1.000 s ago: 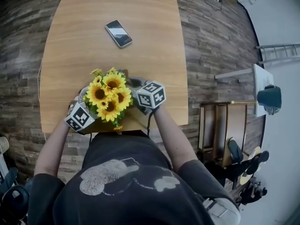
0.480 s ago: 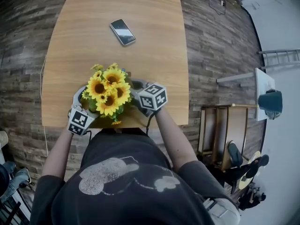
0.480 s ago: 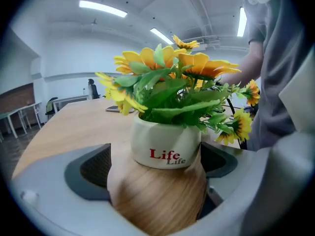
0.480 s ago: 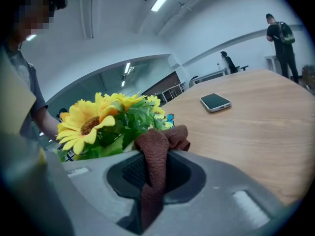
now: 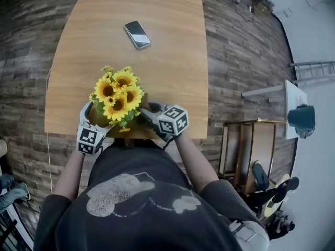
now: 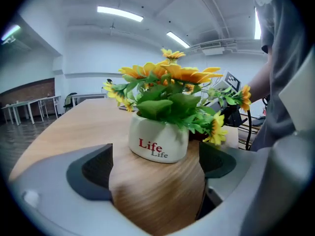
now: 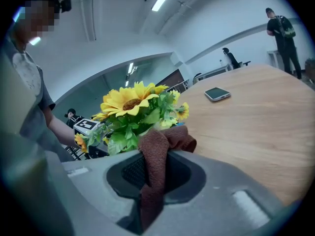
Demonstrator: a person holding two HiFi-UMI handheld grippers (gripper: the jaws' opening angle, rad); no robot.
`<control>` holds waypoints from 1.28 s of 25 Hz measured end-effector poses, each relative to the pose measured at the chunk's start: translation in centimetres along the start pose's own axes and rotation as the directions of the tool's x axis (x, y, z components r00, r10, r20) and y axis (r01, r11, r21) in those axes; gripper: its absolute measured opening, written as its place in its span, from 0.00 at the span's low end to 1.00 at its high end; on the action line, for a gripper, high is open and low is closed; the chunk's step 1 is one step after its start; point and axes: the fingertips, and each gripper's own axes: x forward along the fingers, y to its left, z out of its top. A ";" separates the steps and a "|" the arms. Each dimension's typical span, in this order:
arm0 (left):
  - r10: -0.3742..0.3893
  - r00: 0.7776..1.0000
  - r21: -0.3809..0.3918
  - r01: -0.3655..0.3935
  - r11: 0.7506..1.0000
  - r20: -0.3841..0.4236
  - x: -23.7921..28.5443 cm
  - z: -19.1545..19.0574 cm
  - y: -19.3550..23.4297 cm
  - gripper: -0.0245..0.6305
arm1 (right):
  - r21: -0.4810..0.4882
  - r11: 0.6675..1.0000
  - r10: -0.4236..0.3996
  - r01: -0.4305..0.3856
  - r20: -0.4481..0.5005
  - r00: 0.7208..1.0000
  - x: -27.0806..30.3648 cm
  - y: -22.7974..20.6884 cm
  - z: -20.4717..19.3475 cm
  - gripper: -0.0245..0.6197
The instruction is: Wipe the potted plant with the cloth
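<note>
A potted plant (image 5: 116,94) with yellow sunflowers in a white pot (image 6: 158,143) marked "Life" stands near the wooden table's (image 5: 172,61) near edge. In the left gripper view my left gripper (image 6: 156,173) is open, and the pot stands just beyond its dark pads, not touched. My right gripper (image 7: 153,173) is shut on a brown cloth (image 7: 158,149), whose bunched top lies against the green leaves (image 7: 129,132) at the plant's right side. In the head view the left gripper (image 5: 90,120) is at the plant's left and the right gripper (image 5: 152,114) at its right.
A smartphone (image 5: 137,34) lies on the table farther back, also seen as the phone (image 7: 217,93) in the right gripper view. A person (image 7: 281,33) stands at the far end of the room. Chairs and a small stand (image 5: 251,140) are on the floor to the right.
Both grippers have drawn back toward the table's near edge, the right one more than the left. The plant stays about where it was.
</note>
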 end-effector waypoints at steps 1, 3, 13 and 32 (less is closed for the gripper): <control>-0.001 1.000 -0.006 0.001 1.000 0.003 -0.2 -0.1 -0.7 0.93 | -0.001 1.000 0.012 -0.012 -0.005 1.000 -0.1 0.5 -0.3 0.11; -0.010 1.000 -0.011 0.010 1.000 0.004 -0.4 -0.4 -2.3 0.93 | -0.012 0.999 0.039 -0.039 -0.017 0.999 0.0 1.4 -0.9 0.11; 0.162 0.986 -0.119 -0.158 0.980 0.029 1.2 2.3 -3.8 0.97 | 0.019 1.000 -0.021 0.020 0.056 0.998 -4.0 -1.7 -0.6 0.11; 0.618 0.785 -0.239 -0.609 0.757 -0.040 3.9 3.5 0.4 0.84 | 0.069 0.997 0.026 -0.036 0.143 0.989 -7.0 -6.6 1.2 0.11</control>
